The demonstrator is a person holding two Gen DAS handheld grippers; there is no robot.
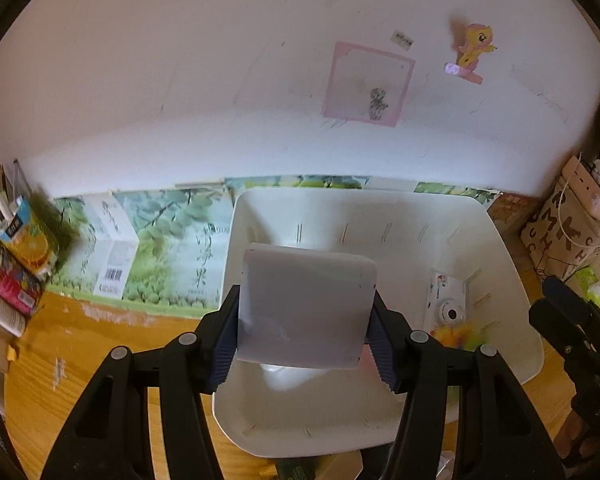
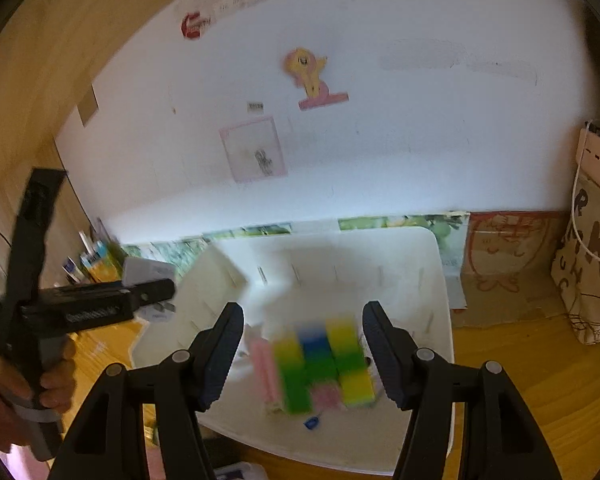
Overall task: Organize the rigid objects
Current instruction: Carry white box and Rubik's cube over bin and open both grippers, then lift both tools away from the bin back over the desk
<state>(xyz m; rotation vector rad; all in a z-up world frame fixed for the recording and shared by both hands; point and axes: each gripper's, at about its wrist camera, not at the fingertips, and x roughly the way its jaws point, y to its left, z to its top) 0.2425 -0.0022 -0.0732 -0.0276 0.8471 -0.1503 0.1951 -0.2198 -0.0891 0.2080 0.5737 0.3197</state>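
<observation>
Left gripper [image 1: 306, 320]: its two black jaws with blue ribbed pads are clamped on the side edges of a flat, pale grey rectangular plastic slab with rounded corners [image 1: 306, 304], held tilted over the bin.
Held slab, handling: it looks stiff and light, and the smooth face is likely slippery; the ribbed pads on its two opposite edges seem the sound hold, since the broad face offers nothing to pinch.
Held slab, look: plain, unmarked on the side shown, with a faint glossy patch near its lower edge.
Right gripper [image 2: 303, 350]: its jaws stand apart with nothing pressed between the pads, hovering above the bin and pointing down at the cube.
Cube in bin: a blurred multicoloured puzzle cube [image 2: 326, 364] with yellow, green, blue and pink squares lies inside the bin, between the right jaws in the view but below them; probably hard and light, best taken across two flat opposite faces.
Bin: a white rectangular plastic bin with slotted walls [image 1: 512, 264] stands on the orange wooden tabletop [image 1: 112, 336].
Other contents: a small white toy camera [image 1: 448, 300] rests against the bin's right wall.
Person: a hand [image 2: 4, 384] grips the left tool's handle.
Far: a white wall [image 1: 180, 80] with a pony sticker [image 1: 474, 50].
</observation>
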